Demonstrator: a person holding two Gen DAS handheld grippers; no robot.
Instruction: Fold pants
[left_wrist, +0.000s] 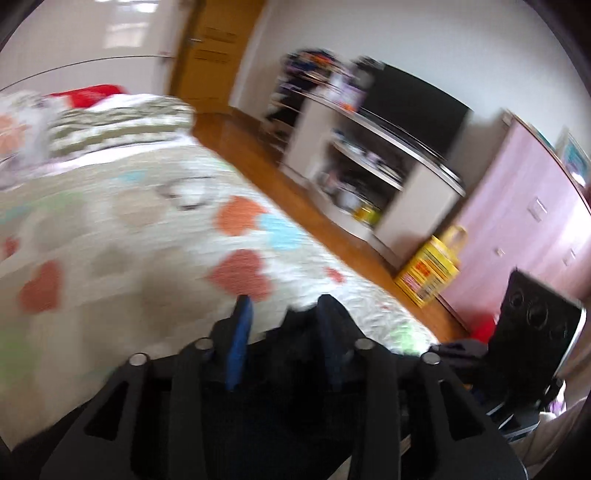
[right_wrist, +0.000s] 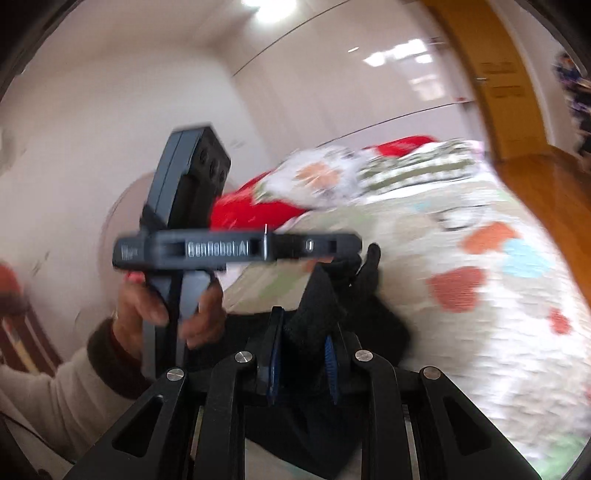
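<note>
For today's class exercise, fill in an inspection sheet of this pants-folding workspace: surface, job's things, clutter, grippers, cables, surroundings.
Surface: bed under a pale heart-patterned quilt; pictures motion-blurred.
Job's things: black pants, a bunched part raised off the quilt, the rest trailing below the grippers.
Clutter: rumpled bedding and a red pillow at the bed's far end.
Grippers: right gripper shut on the pants; left gripper has dark fabric between its fingers, grip unclear; a hand holds its handle.
Cables: nothing seen.
Surroundings: wooden floor, TV on a crowded shelf unit, yellow box, pink dresser, wooden door.
</note>
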